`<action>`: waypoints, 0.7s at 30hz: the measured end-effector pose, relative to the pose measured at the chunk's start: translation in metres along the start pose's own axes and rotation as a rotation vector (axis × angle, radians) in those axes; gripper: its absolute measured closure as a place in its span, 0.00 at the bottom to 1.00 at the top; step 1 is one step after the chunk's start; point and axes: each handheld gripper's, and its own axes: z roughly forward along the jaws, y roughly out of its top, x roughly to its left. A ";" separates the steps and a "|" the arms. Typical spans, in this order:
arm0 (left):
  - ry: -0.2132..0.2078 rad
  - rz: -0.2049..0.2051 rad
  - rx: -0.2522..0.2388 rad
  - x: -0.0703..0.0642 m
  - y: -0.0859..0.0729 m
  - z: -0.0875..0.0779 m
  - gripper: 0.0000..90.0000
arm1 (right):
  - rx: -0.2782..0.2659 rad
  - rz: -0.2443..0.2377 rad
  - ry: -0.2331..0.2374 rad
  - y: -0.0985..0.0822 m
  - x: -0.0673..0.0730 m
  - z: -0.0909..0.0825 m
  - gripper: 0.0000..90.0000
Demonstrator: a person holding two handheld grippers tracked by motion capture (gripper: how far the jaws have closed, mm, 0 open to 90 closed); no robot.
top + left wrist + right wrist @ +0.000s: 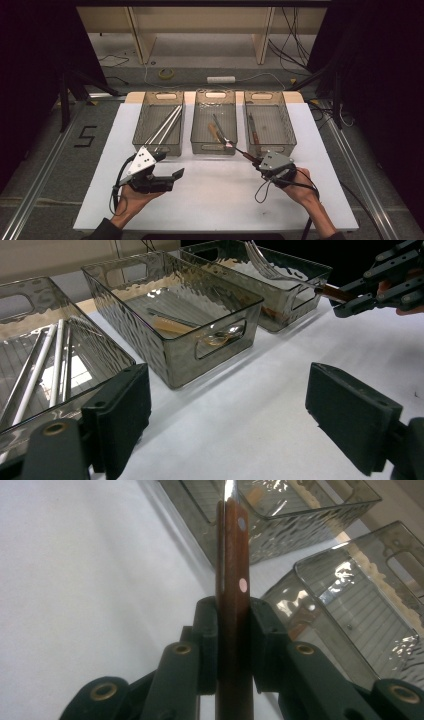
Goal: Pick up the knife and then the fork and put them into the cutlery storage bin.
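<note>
The fork (272, 271) sits clamped by its riveted wooden handle in your right tool (258, 163), long axis running up-left, tines over the middle bin (214, 145). Your left tool (167, 172) rests wide, holding nothing, above the worktop (215, 195). A "5" (86, 136) marks the floor.

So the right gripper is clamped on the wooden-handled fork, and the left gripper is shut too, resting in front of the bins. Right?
Not quite. The left gripper is open: the left gripper view shows its jaws standing wide apart with bare table between them. The rest holds: the right gripper is clamped on the wooden-handled fork, and the left one sits in front of the bins.
</note>
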 end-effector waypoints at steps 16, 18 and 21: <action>0.004 -0.001 -0.006 0.001 -0.001 0.000 0.20 | -0.026 0.195 -0.028 -0.001 -0.024 -0.002 0.85; 0.006 -0.001 -0.006 0.001 -0.001 0.000 0.20 | -0.027 0.216 -0.037 0.000 -0.028 -0.002 0.85; 0.006 0.000 -0.006 0.000 -0.001 0.000 0.20 | -0.042 0.256 -0.043 0.001 -0.033 -0.003 0.85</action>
